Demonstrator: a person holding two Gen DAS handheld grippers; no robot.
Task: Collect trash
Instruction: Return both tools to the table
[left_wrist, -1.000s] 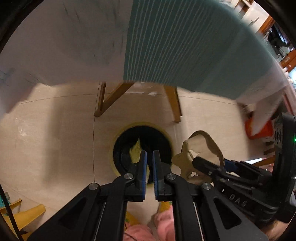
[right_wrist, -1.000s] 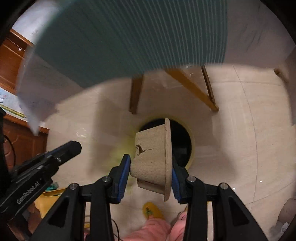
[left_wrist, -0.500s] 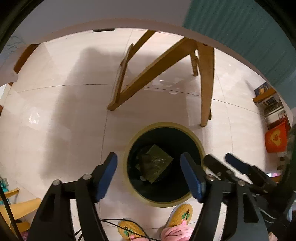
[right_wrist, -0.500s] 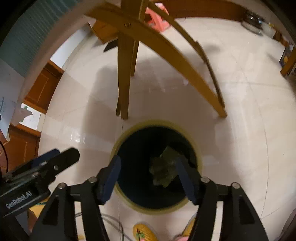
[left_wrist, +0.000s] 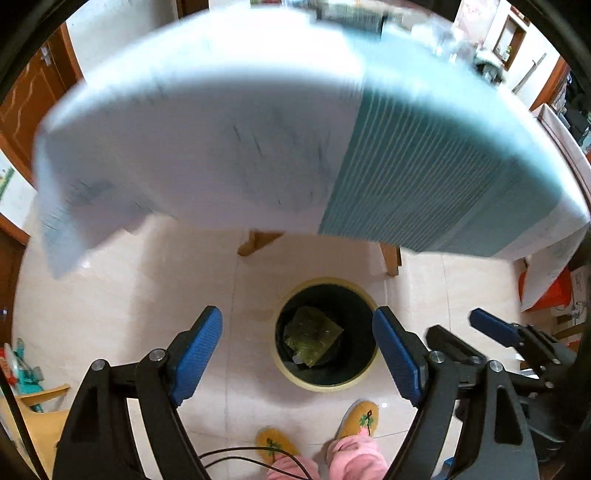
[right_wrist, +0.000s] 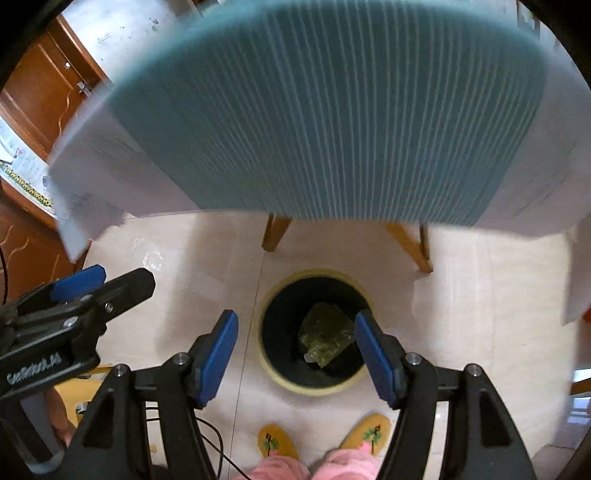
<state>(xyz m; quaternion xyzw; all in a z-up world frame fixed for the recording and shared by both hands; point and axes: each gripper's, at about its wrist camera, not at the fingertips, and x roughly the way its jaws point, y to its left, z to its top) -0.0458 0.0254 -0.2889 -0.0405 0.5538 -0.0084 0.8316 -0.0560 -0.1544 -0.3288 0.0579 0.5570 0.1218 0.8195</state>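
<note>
Item: left tool (left_wrist: 297, 356), blue pads spread and widening further, nothing between them; hangs above the floor, aimed steeply down

Item: right tool (right_wrist: 295, 354), pads spread wide, nothing between them; same steep downward aim, just beside the left one

Item: trash bin (left_wrist: 364, 382), round, yellow rim, dark inside, standing on the pale tiled floor (left_wrist: 147, 295) directly below and slightly ahead of both tools, near the person's slippers (right_wrist: 275, 441)

Item: trash in the bin, a greenish crumpled wrapper (right_wrist: 327, 334) lying on the bottom; whatever else lies under it cannot be made out

Item: desk (right_wrist: 332, 110), above and ahead of both tools, covered by a ribbed teal mat with white sheets hanging over the near edge; wooden legs (right_wrist: 275, 232) stand behind the bin. Its top surface is blurred in both views and any remaining trash on it cannot be told

Relation governing the next move, as judged: both tools are empty, so the next piece must lie up and forward, over the desk's near edge; neither hand is clearly nearer

Clearance: open air between bin and desk edge; the overhanging paper and the two tools' closeness to each other are the snags to mind
</note>
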